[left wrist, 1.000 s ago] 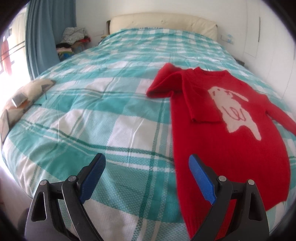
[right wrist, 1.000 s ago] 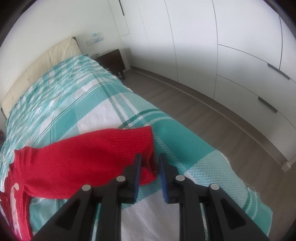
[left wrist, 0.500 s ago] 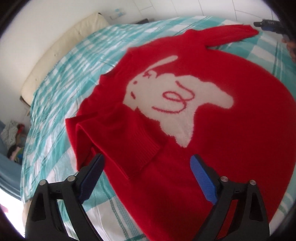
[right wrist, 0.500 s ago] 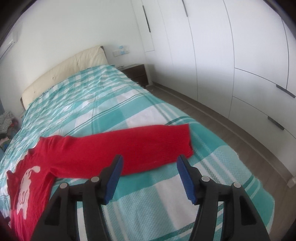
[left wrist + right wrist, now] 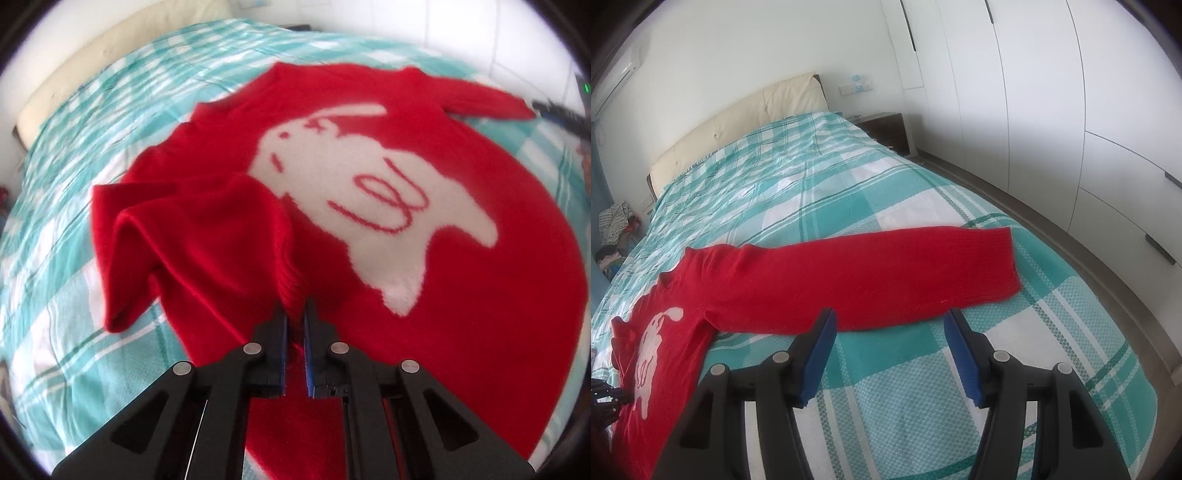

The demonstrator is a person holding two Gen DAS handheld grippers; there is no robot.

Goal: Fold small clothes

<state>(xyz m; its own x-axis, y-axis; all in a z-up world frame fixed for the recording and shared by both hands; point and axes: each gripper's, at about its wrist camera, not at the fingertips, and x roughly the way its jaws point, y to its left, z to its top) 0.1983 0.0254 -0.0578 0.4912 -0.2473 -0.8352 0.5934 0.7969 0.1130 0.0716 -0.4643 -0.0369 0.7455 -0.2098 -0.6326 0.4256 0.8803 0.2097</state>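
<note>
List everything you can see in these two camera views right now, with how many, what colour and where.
sweater: one, red with a white animal motif, spread on the bed; one sleeve stretched out flat, the other sleeve folded over the body.
bedspread: one, teal and white plaid, covering the bed.
headboard: one, cream, at the far end of the bed.
nightstand: one, dark brown, beside the headboard.
wardrobe: white doors with dark handles, along the wall beside the bed.
air conditioner: one, white, high on the wall.
clothes pile: mixed colours, off the bed's far side.
left gripper: black with blue pads, shut on the folded sleeve's cuff.
right gripper: black with blue pads, open, near the outstretched sleeve.
</note>
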